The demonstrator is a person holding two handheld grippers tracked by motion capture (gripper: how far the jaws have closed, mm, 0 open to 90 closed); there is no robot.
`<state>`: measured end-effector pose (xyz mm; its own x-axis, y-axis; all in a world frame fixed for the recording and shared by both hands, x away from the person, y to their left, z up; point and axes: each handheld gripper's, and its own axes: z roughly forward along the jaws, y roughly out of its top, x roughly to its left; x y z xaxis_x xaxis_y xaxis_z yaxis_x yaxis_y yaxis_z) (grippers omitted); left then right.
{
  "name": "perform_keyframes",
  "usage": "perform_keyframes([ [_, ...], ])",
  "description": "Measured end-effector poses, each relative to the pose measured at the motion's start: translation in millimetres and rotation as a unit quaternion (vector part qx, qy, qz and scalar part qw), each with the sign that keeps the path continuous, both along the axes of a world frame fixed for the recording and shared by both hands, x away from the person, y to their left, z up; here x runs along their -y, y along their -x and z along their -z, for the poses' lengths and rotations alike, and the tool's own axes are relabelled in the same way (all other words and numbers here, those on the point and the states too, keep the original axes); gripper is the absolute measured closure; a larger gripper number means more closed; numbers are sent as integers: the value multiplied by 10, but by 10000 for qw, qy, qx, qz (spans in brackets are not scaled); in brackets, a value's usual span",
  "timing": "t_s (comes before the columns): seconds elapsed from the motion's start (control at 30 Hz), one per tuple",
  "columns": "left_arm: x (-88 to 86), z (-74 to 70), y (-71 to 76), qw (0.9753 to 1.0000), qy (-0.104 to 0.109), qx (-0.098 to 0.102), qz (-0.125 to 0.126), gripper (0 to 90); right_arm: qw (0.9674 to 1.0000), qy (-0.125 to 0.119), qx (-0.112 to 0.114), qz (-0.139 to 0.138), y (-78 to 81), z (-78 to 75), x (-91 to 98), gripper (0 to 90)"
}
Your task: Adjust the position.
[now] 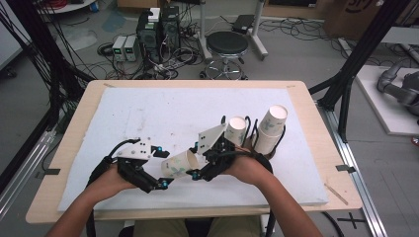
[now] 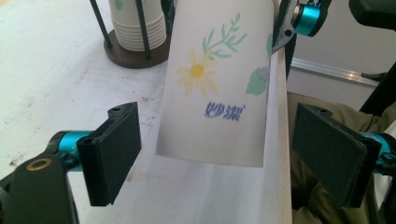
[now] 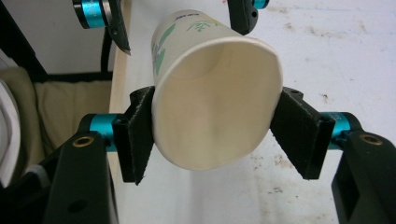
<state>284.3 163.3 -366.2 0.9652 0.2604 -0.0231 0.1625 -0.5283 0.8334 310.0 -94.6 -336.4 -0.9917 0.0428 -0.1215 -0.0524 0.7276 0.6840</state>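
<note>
Right gripper [image 3: 212, 135] squeezing the white flower-printed paper cup [image 3: 210, 98] at its rim, left gripper [image 2: 217, 154] gaping wide at nine o'clock of it, cup base between its jaws.

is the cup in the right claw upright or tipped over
Tipped on its side. The paper cup lies sideways, squeezed between the right claw pads, its empty open mouth facing that claw's camera.

A black stool [image 1: 227, 45] and computer towers [image 1: 159, 30] stand beyond the table [image 1: 79, 129].
</note>
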Motion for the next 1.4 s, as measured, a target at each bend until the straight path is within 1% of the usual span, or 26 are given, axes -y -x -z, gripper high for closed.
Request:
perform_keyframes([
  [0.07,13,0,-3,10000,-2,-29,3,167,9999,132,38,-31,6,-20,-38,342],
  [0.1,15,-2,-9,10000,-69,-24,25,170,9998,172,96,-57,6,-27,-57,342],
  [0.17,27,-1,-15,9999,-123,-42,53,183,9993,322,142,-111,13,-49,-109,342],
  [0.33,54,1,-19,9995,-296,-37,87,185,9987,442,175,-172,17,-65,-157,341],
  [0.37,61,1,-21,9995,-310,-41,100,188,9981,541,222,-180,22,-68,-181,342],
  [0.4,75,4,-22,9993,-361,-53,127,190,9978,595,223,-195,26,-74,-191,341],
  [0.43,75,4,-22,9993,-361,-53,127,193,9978,595,223,-195,26,-74,-191,341],
  [0.5,89,8,-25,9990,-428,-76,143,196,9972,677,231,-233,28,-85,-219,340],
  [0.53,94,12,-29,9987,-475,-66,154,196,9972,677,231,-233,28,-85,-219,340],
  [0.57,107,21,-34,9984,-536,-90,154,205,9966,743,265,-224,30,-85,-236,338],
  [0.7,126,35,-45,9979,-621,-114,156,218,9960,817,254,-258,36,-81,-255,338],
  [0.73,133,41,-47,9976,-662,-124,170,223,9954,874,272,-265,40,-68,-266,336],
  [0.8,155,60,-51,9967,-760,-157,231,230,9950,909,298,-300,41,-53,-280,335],
  [0.83,155,60,-51,9967,-760,-157,231,236,9948,930,285,-299,44,-47,-286,335],
  [0.93,174,79,-52,9960,-840,-185,254,241,9947,944,278,-311,49,-39,-299,335],
  [1.0,189,93,-54,9956,-875,-207,271,250,9939,1011,285,-348,49,-26,-317,334],
  [1.13,202,104,-55,9952,-910,-222,290,273,9934,1032,314,-401,49,-10,-336,334],
  [1.17,205,109,-54,9951,-917,-228,300,285,9931,1085,246,-359,62,-8,-338,334],
  [1.2,208,109,-57,9947,-946,-232,322,285,9931,1085,246,-359,62,-8,-338,334],
  [1.23,216,117,-59,9943,-978,-242,360,310,9927,1121,246,-384,66,1,-348,334],
  [1.37,237,134,-54,9943,-965,-283,360,334,9919,1176,246,-423,73,21,-372,334],
  [1.4,239,133,-58,9938,-1008,-276,387,338,9921,1158,223,-416,80,28,-378,333],
])
